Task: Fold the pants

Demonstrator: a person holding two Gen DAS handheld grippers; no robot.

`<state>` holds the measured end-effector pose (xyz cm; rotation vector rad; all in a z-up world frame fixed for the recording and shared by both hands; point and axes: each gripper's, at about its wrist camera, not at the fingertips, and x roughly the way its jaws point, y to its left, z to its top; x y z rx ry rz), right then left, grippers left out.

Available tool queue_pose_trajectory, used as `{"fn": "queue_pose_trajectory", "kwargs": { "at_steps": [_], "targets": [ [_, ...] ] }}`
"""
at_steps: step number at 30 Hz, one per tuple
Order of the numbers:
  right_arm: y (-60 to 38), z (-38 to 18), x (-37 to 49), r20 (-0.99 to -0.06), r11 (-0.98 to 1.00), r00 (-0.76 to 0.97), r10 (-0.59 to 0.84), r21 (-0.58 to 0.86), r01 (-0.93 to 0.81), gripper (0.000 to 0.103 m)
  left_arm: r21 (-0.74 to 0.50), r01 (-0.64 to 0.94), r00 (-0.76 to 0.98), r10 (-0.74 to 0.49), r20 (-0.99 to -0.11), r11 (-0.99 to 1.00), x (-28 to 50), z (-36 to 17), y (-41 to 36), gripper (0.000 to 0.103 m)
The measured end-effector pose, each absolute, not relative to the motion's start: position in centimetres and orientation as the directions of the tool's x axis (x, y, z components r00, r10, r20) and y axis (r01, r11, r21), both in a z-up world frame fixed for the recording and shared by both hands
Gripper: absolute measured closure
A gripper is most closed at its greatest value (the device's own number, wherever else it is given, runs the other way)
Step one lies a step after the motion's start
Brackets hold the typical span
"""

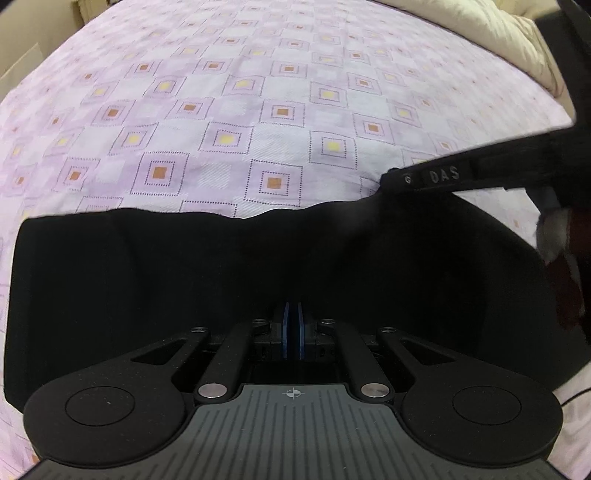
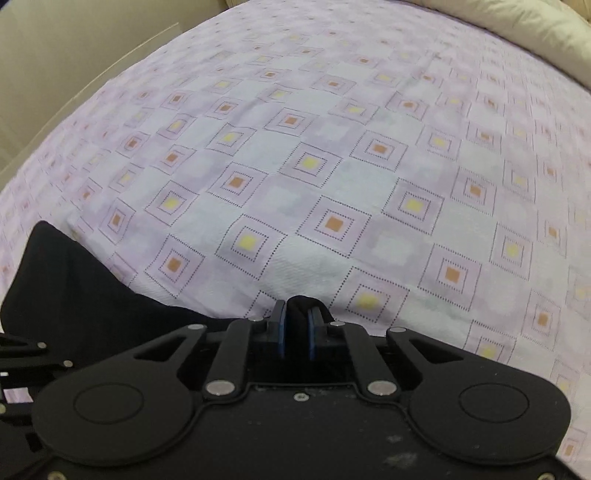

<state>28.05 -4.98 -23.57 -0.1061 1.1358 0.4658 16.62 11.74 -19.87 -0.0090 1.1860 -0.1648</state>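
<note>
Both claws point steeply down at black pants [image 1: 221,280] lying on a bed. In the left wrist view the left claw [image 1: 293,325] has its blue pads pressed nearly together, and dark cloth lies all round them; whether a fold sits between the pads cannot be told. In the right wrist view the right claw [image 2: 296,325] is clamped on a small bunch of the pants' black fabric, which pokes up between its blue pads.

White letters "DAS" [image 1: 445,175] can be read on a black part of the right claw that reaches in from the right of the left wrist view; a small round mark sits just beside them, too small to make out.

The pants lie near the bed's front edge, their far edge running straight across the bedsheet [image 2: 332,166]. That sheet is pale lilac, printed with dotted squares with yellow or orange centres. A cream pillow [image 2: 517,26] rests at the far right, and a beige wall [image 2: 55,55] stands beyond the bed on the left.
</note>
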Motion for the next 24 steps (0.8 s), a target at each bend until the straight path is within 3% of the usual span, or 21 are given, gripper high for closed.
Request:
{"fn": "queue_pose_trajectory", "kwargs": {
  "at_steps": [5, 6, 7, 8, 9, 12, 16, 24],
  "targets": [
    [-5.1, -23.4, 28.5, -0.889, 0.894, 0.323, 0.325, 0.177, -0.412, 0.094, -0.093, 0.120, 0.344, -0.129, -0.930, 0.988, 16.6, -19.2, 11.8, 0.097],
    [-5.7, -22.9, 28.4, -0.883, 0.896, 0.325, 0.337, 0.195, -0.399, 0.089, -0.096, 0.113, 0.337, -0.129, -0.933, 0.989, 16.5, -19.1, 11.9, 0.097],
    [-6.4, -22.2, 28.2, -0.872, 0.903, 0.353, 0.338, 0.196, -0.381, 0.066, -0.095, 0.110, 0.336, -0.127, -0.933, 0.989, 16.4, -18.8, 12.1, 0.097],
    [-7.0, -21.3, 27.7, -0.858, 0.914, 0.396, 0.327, 0.182, -0.362, 0.054, -0.093, 0.111, 0.341, -0.126, -0.932, 0.989, 16.2, -18.5, 12.2, 0.097],
    [-7.8, -20.5, 27.2, -0.843, 0.926, 0.438, 0.314, 0.170, -0.336, 0.050, -0.089, 0.117, 0.352, -0.125, -0.928, 0.989, 16.0, -18.1, 12.2, 0.097],
    [-10.5, -18.3, 25.4, -0.811, 0.940, 0.491, 0.319, 0.205, -0.272, 0.052, -0.085, 0.144, 0.372, -0.133, -0.919, 0.986, 15.6, -17.3, 11.8, 0.097],
    [-11.9, -17.5, 21.8, -0.824, 0.950, 0.494, 0.278, 0.162, -0.265, 0.086, -0.107, 0.205, 0.393, -0.183, -0.901, 0.973, 16.0, -16.3, 10.1, 0.097],
    [-13.7, -18.7, 17.7, -0.872, 0.976, 0.458, 0.174, 0.091, -0.198, 0.087, -0.145, 0.321, 0.404, -0.274, -0.873, 0.936, 20.8, -16.1, 4.6, 0.097]
  ]
}}
